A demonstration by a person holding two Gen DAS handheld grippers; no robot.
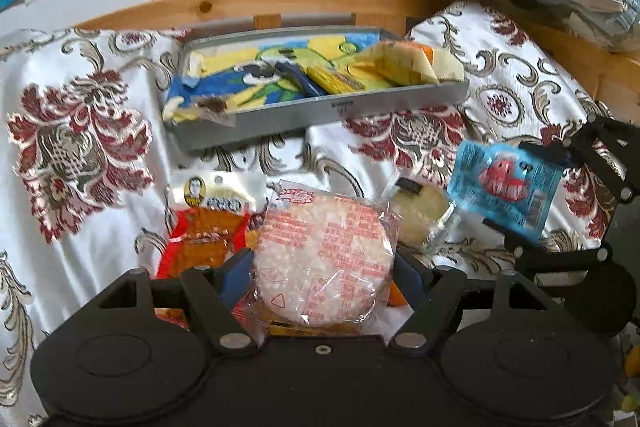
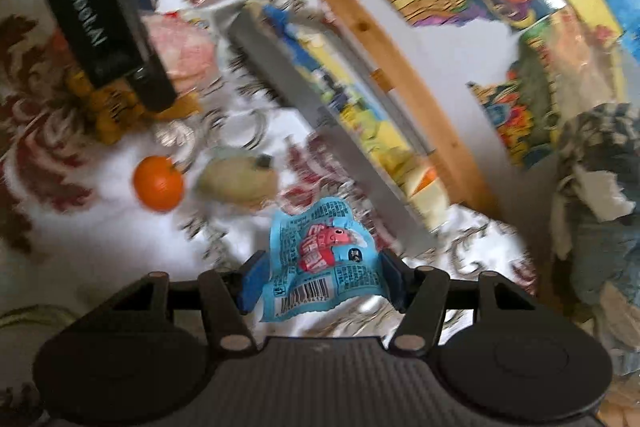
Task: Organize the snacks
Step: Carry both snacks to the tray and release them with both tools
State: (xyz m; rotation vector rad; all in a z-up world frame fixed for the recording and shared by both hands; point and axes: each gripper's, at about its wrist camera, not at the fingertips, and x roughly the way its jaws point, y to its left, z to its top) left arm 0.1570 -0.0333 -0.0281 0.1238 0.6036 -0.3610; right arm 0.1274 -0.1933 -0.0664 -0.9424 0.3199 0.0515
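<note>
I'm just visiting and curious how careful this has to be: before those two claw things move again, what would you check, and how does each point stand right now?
1. Right gripper grips the blue packet: ok, pinched between both fingers and lifted.
2. Left gripper grips the round rice cake pack: cannot tell; the fingers flank it, but contact is unclear.
3. Grey tray has room: ok, though packets already fill most of it.
4. Path to the tray: ok, only patterned cloth lies between.
5. Loose items nearby: not ok; the orange ball and pale round snack lie close and could be knocked.
6. Right view sharp: not ok, blurred.
</note>
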